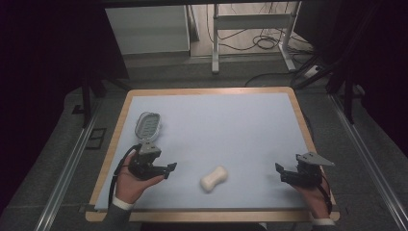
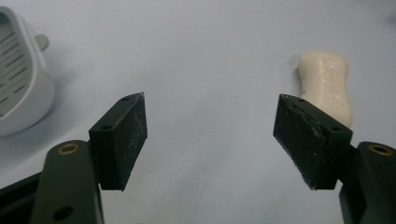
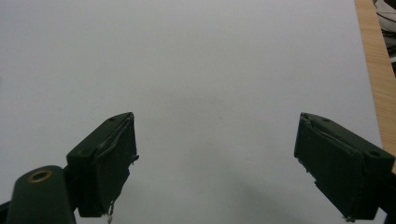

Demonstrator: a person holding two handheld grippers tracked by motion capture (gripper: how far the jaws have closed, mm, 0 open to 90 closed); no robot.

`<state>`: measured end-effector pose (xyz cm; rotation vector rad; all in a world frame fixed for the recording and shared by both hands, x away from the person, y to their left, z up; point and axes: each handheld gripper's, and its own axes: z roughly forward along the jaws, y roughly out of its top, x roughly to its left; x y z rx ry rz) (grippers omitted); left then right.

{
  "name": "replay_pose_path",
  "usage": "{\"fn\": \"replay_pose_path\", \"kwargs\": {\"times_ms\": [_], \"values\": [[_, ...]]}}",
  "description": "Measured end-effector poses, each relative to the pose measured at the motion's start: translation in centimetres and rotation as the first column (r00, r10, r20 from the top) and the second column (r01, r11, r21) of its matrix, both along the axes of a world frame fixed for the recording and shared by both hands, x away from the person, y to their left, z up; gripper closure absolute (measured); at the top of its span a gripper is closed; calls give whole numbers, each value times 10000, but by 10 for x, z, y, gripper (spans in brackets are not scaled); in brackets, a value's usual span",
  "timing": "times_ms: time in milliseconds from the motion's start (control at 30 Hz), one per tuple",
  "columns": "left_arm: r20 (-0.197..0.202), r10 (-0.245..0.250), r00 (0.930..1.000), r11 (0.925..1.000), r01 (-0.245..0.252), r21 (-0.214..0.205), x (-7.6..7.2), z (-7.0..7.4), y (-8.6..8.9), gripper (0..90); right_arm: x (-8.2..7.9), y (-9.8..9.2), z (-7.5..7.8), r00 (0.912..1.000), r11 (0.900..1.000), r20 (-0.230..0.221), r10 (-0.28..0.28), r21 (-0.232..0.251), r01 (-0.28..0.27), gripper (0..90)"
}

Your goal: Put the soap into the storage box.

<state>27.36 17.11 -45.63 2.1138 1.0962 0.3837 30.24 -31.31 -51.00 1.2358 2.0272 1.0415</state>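
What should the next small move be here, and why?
Probably slide the left claw toward the soap bar until the bar sits between its jaws. That claw is open and empty, the bar lies free on the mat close beside it, and the slotted soap dish behind stands empty.

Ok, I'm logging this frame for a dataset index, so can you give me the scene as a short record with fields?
surface: pale blue mat on a wood-edged table
soap bar: cream, waisted, lying on the mat between the two grippers, nearer the left
soap dish: grey, slotted, on the mat beyond the left gripper
left gripper: hand-held, jaws open, holding nothing
right gripper: hand-held, jaws open, holding nothing
contact: neither gripper touches the soap bar
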Motion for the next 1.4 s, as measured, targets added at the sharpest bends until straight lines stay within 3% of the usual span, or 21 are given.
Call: {"fn": "replay_pose_path", "kwargs": {"times_ms": [467, 700, 1100, 1400], "values": [[-144, -641, 9978, 9976, 645, 262, 1, 2, -25, 261, -2, 2, 1, 9997, 9999, 182, 168, -13, -168, 129], [-236, -1033, 9944, 9929, 1045, 569, -1, 1, -42, 257, -2, 1, 2, 9997, 9999, 229, 111, -1, -111, 129], [-727, -1678, 9831, 9811, 1738, 854, 3, -6, -75, 253, -2, -3, 2, 9997, 9999, 185, -127, 64, 126, 129], [-1209, -2151, 9691, 9680, 2280, 1054, 13, -12, -97, 252, -1, -3, 0, 9997, 9998, 137, -217, -42, 218, 129]]}}
